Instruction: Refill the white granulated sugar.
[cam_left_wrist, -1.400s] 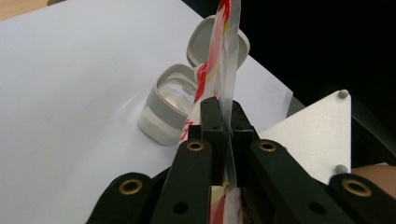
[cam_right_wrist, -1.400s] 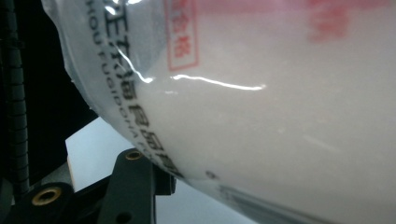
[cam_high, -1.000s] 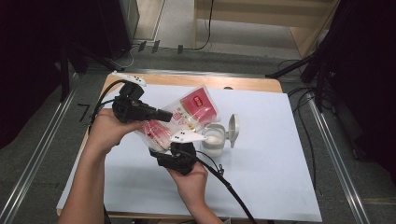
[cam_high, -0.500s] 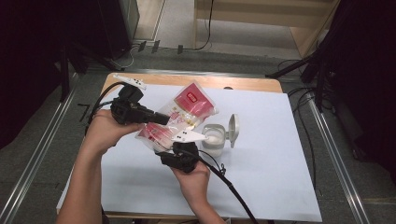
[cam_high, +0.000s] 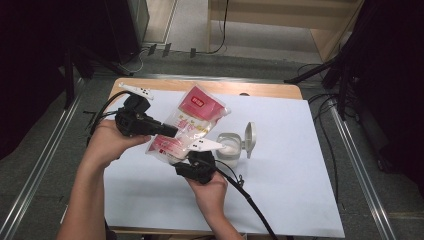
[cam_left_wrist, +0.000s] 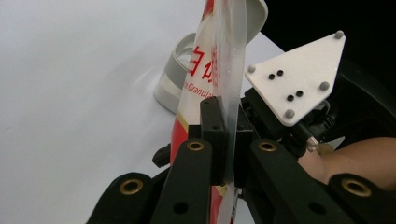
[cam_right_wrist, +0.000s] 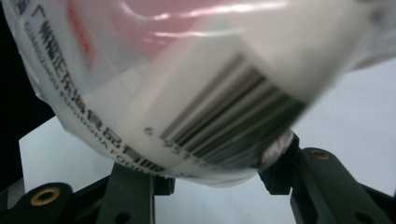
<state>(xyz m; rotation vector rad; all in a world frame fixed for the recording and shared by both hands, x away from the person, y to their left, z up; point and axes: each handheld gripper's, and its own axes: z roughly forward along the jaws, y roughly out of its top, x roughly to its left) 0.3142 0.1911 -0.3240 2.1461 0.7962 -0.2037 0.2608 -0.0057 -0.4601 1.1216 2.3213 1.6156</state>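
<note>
Both tongs, left (cam_high: 172, 133) and right (cam_high: 186, 161), clamped on sugar bag (cam_high: 192, 120); pouring step; next, tip mouth over open jar (cam_high: 229, 148)

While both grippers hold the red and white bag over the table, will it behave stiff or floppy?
Probably floppy: the bag is thin film, creased and bulging between the left gripper and the right gripper. Its glossy surface may be slippery. It seems weighty for its size, sagging toward the open jar.

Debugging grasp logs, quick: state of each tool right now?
Left tool: shut on the bag's sealed edge.
Right tool: jaws either side of the bag's bottom; grip cannot be told.
</note>
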